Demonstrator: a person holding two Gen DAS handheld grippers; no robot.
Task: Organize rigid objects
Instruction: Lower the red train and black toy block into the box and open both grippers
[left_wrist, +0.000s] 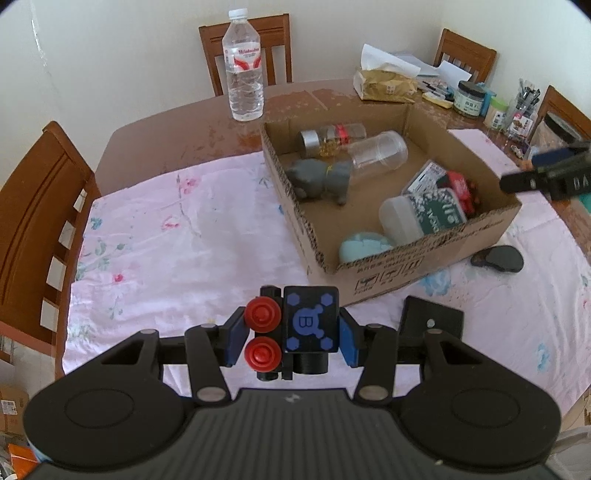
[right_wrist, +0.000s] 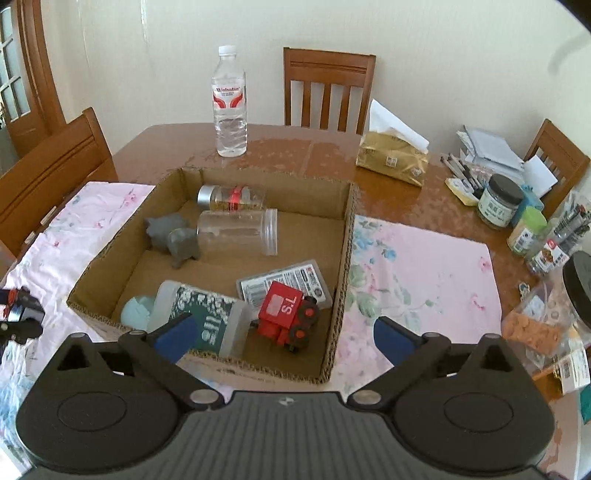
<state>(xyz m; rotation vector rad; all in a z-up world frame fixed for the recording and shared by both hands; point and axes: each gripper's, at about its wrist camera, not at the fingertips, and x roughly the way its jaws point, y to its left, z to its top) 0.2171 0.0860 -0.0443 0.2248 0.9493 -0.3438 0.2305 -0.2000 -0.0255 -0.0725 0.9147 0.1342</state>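
Right wrist view: one cardboard box (right_wrist: 343, 258) containing two jars, one red toy train (right_wrist: 286, 319) at 5 o'clock; right gripper (right_wrist: 282, 334) spread, left gripper (left_wrist: 293, 330) pinching black toy block (left_wrist: 310, 319).

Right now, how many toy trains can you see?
2. A red toy train lies in the cardboard box at its near right corner; a black toy train is clamped in the left gripper. Others may be hidden.

Upright water bottle (right_wrist: 229, 107), gold tissue pack (right_wrist: 393, 158), perhaps pens (right_wrist: 463, 171) beyond.
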